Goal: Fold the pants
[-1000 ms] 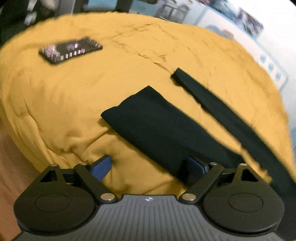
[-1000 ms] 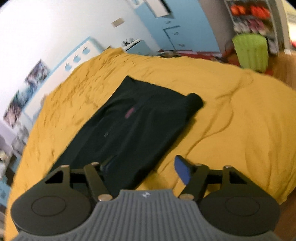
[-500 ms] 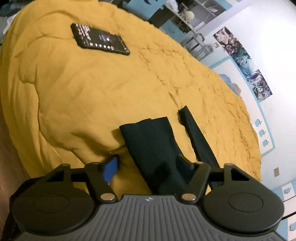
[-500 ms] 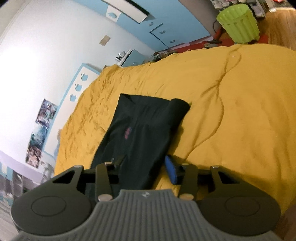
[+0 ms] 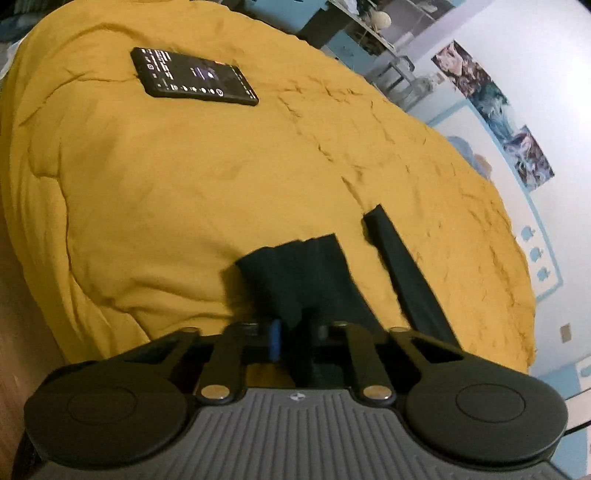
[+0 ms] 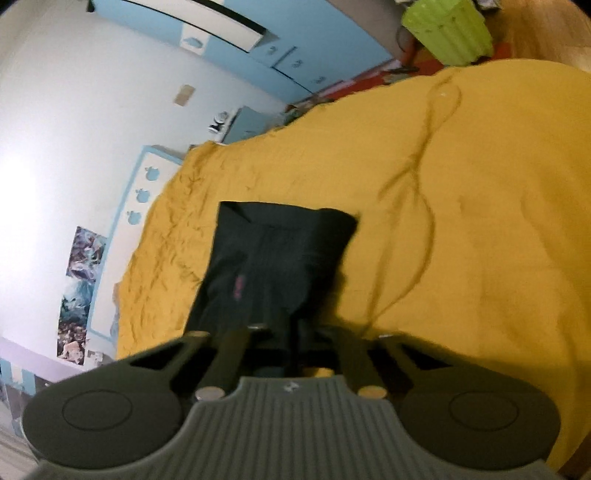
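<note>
Black pants lie on a yellow bedspread (image 5: 184, 184). In the left wrist view the near leg (image 5: 303, 269) runs into my left gripper (image 5: 295, 332), which is shut on the cloth; the other leg (image 5: 406, 273) lies as a strip to the right. In the right wrist view the waist end of the pants (image 6: 273, 251) spreads ahead, and my right gripper (image 6: 295, 339) is shut on its near edge. The blue finger pads are mostly hidden by the fabric.
A black phone (image 5: 192, 77) lies on the bedspread at the far left. A green bin (image 6: 447, 29) stands on the floor beyond the bed. Wall with posters (image 5: 498, 110) and blue drawers (image 6: 288, 66) border the bed. The wood floor (image 5: 14, 314) lies at the left.
Both grippers were open around the pants' edge and have closed on the fabric. Both views tilted upward and the cloth bunched near the fingers.
</note>
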Available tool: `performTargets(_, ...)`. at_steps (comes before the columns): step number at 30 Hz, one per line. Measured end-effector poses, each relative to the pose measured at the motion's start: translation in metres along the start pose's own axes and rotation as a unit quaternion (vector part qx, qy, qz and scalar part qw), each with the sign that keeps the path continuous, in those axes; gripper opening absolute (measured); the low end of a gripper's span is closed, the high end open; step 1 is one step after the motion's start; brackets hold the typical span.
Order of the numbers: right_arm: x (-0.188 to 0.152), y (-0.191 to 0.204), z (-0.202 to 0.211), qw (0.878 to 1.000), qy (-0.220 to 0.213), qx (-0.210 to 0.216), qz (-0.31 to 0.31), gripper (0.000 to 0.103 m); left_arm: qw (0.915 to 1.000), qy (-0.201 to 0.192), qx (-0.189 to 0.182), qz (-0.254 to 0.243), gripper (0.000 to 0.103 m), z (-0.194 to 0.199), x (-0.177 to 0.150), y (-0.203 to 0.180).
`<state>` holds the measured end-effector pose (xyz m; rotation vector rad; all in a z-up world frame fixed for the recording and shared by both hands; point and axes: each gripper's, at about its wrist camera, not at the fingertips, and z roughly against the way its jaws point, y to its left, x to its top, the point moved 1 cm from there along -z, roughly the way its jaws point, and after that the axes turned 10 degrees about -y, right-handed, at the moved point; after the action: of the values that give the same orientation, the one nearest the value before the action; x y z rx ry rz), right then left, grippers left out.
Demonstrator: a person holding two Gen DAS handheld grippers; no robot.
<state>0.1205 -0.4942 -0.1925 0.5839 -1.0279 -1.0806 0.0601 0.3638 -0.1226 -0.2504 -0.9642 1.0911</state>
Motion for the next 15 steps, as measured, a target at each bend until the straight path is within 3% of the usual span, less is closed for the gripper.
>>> performTargets(6,0.007,0.006,0.010,0.999,-0.005,0.031,-0.013,0.000,0.9998,-0.010,-0.008,-0.017,0.002,0.008,0.006,-0.016)
performTargets(11,0.010,0.014,0.010,1.000,0.000,0.022,-0.018,0.000,0.9997,-0.010,-0.017,0.013,0.002,0.007,0.011,-0.021)
performTargets(15,0.019,0.025,0.008,0.999,0.002,0.039,-0.030,0.000,0.9989,-0.011,-0.037,0.028,0.002,0.003,0.024,-0.037)
